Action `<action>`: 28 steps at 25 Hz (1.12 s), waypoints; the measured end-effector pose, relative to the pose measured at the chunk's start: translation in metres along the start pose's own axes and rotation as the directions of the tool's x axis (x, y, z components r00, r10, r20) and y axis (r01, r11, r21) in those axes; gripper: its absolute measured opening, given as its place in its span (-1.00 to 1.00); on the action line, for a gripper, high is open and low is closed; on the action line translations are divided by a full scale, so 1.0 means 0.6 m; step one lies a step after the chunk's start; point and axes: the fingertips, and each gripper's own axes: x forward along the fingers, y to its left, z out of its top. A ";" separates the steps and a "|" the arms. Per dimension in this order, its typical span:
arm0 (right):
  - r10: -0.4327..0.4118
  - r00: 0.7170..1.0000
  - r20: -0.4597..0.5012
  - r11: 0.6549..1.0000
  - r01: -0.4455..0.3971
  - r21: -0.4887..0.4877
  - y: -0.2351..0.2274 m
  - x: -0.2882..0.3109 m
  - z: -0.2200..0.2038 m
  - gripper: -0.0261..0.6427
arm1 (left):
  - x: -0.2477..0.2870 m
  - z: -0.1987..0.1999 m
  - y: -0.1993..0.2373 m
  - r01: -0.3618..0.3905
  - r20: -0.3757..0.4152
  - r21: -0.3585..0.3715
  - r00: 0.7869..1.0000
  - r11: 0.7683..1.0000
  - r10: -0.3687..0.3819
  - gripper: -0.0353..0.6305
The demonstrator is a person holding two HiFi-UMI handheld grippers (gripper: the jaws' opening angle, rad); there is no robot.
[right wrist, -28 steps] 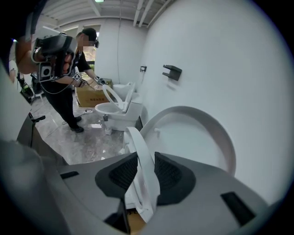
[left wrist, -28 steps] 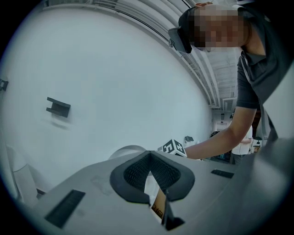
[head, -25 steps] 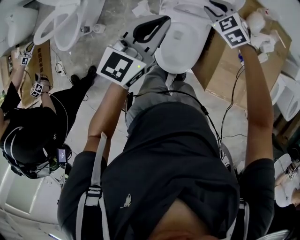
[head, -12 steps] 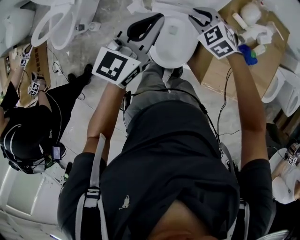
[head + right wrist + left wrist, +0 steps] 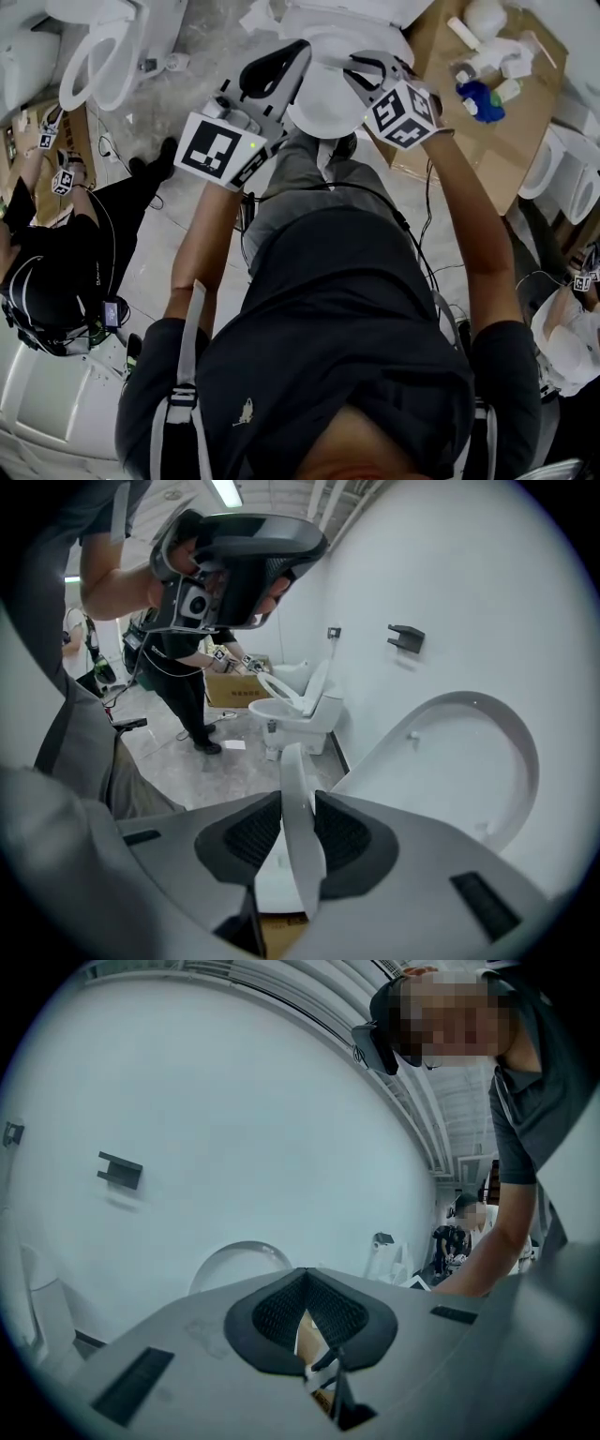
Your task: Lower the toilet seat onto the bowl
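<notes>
The white toilet stands at the top middle of the head view, in front of the person's knees. My right gripper reaches over it from the right. In the right gripper view its pads are shut on the thin white edge of the toilet seat, which runs upright between them. The lid stands raised against the wall at the right. My left gripper hovers at the toilet's left side, its black pads meeting at the tips with nothing between them.
A cardboard sheet with bottles and a blue thing lies right of the toilet. A second toilet stands at the upper left, with a crouching person below it. Cables trail over the floor. A black bracket sticks out of the wall.
My right gripper has swung left and down over the toilet with the seat edge in it. The left gripper has drifted slightly the same way, still shut.
</notes>
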 end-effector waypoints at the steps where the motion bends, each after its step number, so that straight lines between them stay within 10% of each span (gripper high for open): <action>1: 0.010 1.000 -0.001 1.000 -0.010 -0.001 0.012 0.002 -0.003 -0.58 | -0.002 -0.003 0.000 -0.001 -0.002 -0.003 1.000 1.000 0.001 -0.88; 28: 0.402 0.906 -0.134 0.916 -0.397 0.063 0.312 0.124 -0.170 -0.49 | -0.015 -0.113 0.011 -0.062 -0.078 -0.076 0.995 0.995 0.056 -0.88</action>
